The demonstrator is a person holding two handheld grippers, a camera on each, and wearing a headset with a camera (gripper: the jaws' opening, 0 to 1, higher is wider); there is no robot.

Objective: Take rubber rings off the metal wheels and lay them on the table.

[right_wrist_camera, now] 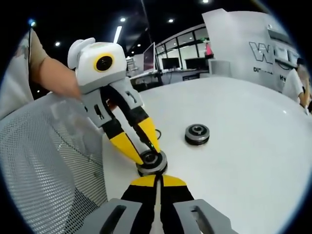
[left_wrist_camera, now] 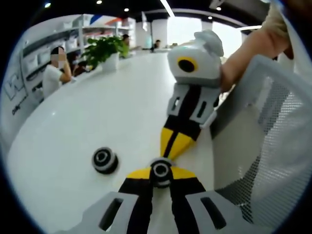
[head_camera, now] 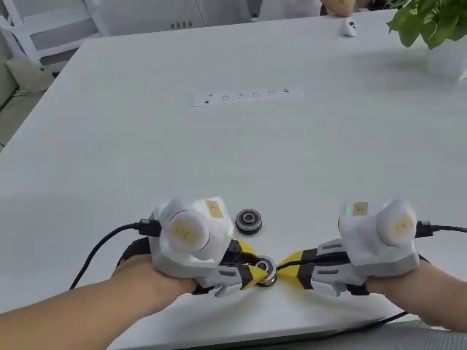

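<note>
A small metal wheel with a black rubber ring [head_camera: 265,269] lies near the table's front edge, between my two grippers. My left gripper [left_wrist_camera: 161,174] is shut on this wheel [left_wrist_camera: 161,169], one yellow tip on each side. My right gripper [right_wrist_camera: 157,179] is shut, and its tips touch the near rim of the wheel [right_wrist_camera: 151,162]. Whether any rubber is pinched between them I cannot tell. In the head view the left gripper [head_camera: 255,271] comes in from the left and the right gripper [head_camera: 280,268] from the right. A second ringed wheel [head_camera: 249,220] [left_wrist_camera: 105,160] [right_wrist_camera: 197,133] lies flat just beyond them.
A white power strip [head_camera: 244,95] lies mid-table. A potted plant [head_camera: 430,22] and a small white object [head_camera: 349,28] stand at the far right. A mesh chair [right_wrist_camera: 53,151] sits just off the table's front edge. Cables trail from both grippers.
</note>
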